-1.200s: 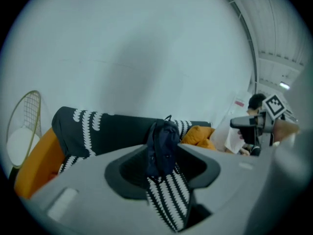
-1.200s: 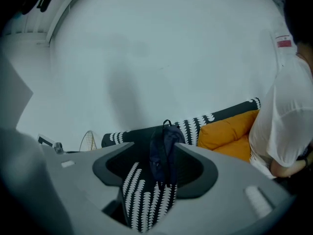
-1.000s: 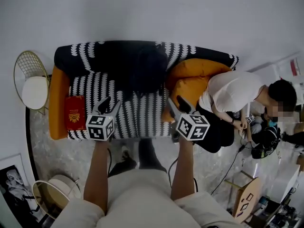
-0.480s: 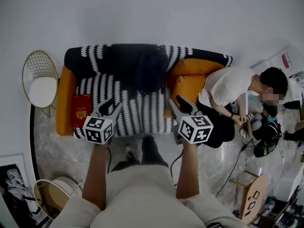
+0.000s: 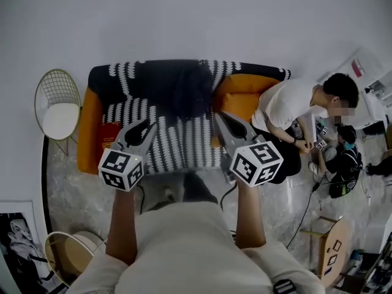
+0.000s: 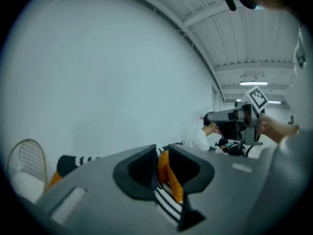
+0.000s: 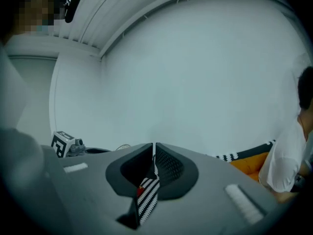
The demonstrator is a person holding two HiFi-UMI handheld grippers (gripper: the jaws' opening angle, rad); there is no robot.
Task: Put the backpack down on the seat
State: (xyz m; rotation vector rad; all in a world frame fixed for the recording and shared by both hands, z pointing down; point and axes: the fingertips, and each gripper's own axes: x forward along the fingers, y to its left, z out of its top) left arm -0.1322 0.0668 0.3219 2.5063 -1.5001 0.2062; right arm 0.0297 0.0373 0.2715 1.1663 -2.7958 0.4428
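The black backpack point(image 5: 184, 89) lies on the black-and-white striped sofa point(image 5: 184, 143), leaning on its backrest, with neither gripper touching it. My left gripper point(image 5: 143, 129) hovers over the seat's front left. Its jaws are closing with a narrow gap left and nothing between them; in the left gripper view point(image 6: 161, 150) only sofa shows through the gap. My right gripper point(image 5: 219, 117) hangs over the seat's front right, shut and empty, its jaws almost meeting in the right gripper view point(image 7: 153, 150).
A person in a white shirt point(image 5: 293, 110) sits at the sofa's right end beside orange cushions point(image 5: 242, 98). A red packet point(image 5: 110, 135) lies on the left of the seat. A gold wire chair point(image 5: 58, 106) stands at the left; bags and cables point(image 5: 340, 175) litter the floor at the right.
Both grippers have drawn back from the sofa and risen toward the camera. Both pairs of jaws have narrowed, the right one to shut. The backpack stays on the sofa.
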